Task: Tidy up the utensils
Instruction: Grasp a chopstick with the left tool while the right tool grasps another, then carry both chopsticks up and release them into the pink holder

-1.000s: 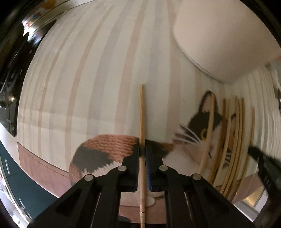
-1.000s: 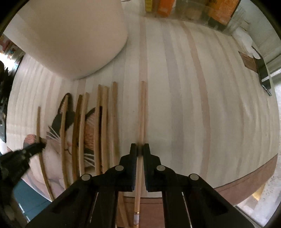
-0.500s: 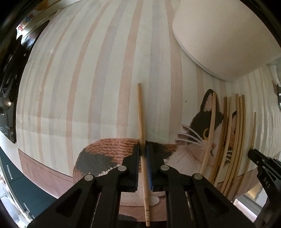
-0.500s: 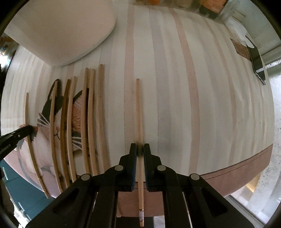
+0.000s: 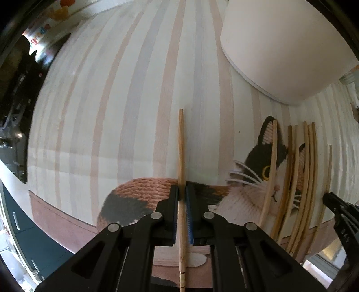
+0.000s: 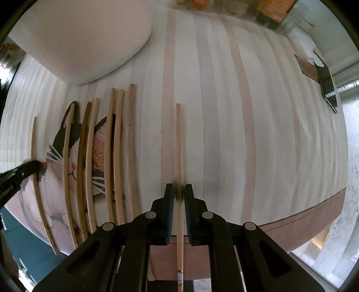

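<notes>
My left gripper (image 5: 182,193) is closing its jaws on a wooden chopstick (image 5: 181,146), which sits between the pads and reaches away over the striped cloth (image 5: 112,112). The right gripper (image 6: 178,193) is likewise closing on a second chopstick (image 6: 178,146) gripped between its pads. Several loose chopsticks (image 5: 298,179) lie side by side over the cat picture (image 5: 246,193), right of my left gripper. The same row of chopsticks (image 6: 112,157) lies left of my right gripper. Each view catches the other gripper at its edge: right gripper (image 5: 338,211), left gripper (image 6: 18,175).
A big white container (image 5: 280,49) stands at the back, close to the row's far ends; the white container (image 6: 85,38) fills the right wrist view's top left. A black object (image 6: 326,85) lies far right. Packets (image 6: 264,9) line the back. The cloth's brown front border (image 6: 303,224) runs by the table edge.
The right gripper has drifted right with its chopstick, so the gap to the loose row has widened. The left gripper has shifted only slightly. Both still hold their chopsticks.
</notes>
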### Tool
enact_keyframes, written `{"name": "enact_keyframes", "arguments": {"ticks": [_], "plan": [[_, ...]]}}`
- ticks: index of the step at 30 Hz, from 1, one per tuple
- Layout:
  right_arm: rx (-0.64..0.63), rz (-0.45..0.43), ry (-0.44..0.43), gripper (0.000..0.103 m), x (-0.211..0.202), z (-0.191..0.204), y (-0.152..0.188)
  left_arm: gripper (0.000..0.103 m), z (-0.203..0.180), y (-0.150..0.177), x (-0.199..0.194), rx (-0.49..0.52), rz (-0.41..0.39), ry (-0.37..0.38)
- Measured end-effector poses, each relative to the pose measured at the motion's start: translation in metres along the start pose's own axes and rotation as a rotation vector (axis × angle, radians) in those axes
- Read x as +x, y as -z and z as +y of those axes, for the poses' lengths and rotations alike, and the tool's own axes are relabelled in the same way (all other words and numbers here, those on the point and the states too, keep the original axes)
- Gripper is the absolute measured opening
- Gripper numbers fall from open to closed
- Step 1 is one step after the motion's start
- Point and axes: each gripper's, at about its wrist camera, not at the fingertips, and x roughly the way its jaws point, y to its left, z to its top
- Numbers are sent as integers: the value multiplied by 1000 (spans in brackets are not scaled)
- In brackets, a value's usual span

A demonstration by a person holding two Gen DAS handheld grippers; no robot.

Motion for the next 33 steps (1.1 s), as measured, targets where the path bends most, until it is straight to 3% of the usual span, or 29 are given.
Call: {"name": "enact_keyframes", "arguments": {"ticks": [5, 16, 25, 33], "plan": [[29, -37, -18, 7, -11, -7, 8, 4, 1, 9, -35, 12, -101, -27], [88, -250, -61, 7, -89, -17, -2, 4, 3, 5, -138, -23, -341, 8], [154, -432, -153, 7, -161, -26, -18, 4, 20, -15, -229, -82, -528, 91], [159, -626, -251, 7, -257, -30, -46, 4, 41, -41, -321, -151, -701, 190]]}}
